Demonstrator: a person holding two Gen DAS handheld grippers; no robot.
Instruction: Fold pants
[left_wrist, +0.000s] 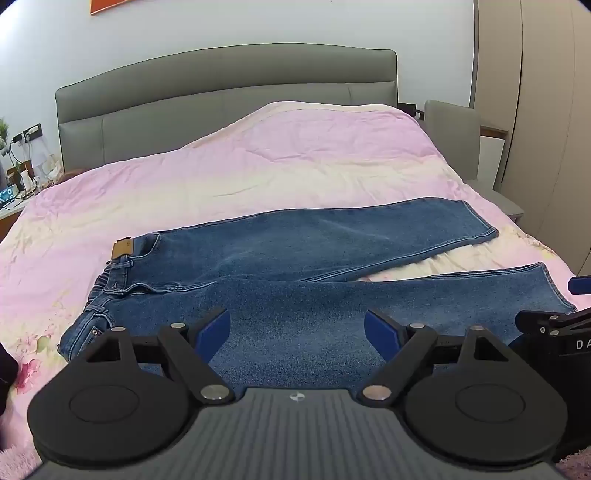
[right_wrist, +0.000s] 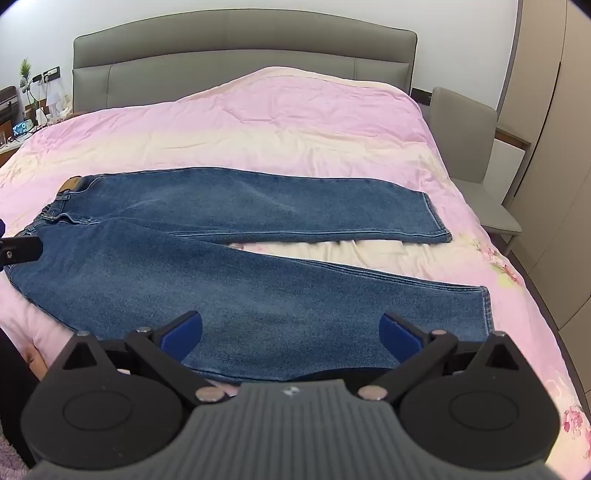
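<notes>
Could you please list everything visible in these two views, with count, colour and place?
jeans: one pair, blue denim, spread flat on the bed, waist to the left, legs apart toward the right
leather patch: one, tan, on the waistband
bedspread: one, pink and cream with flowers, covering the bed
headboard: one, grey, padded, at the far end
chair: one, grey, right of the bed
wardrobe: one, beige, along the right wall
nightstand clutter: plant, cables, small items, far left
left hand-held gripper: black with blue pads, open, over the near leg
right hand-held gripper: black with blue pads, open, over the near leg
</notes>
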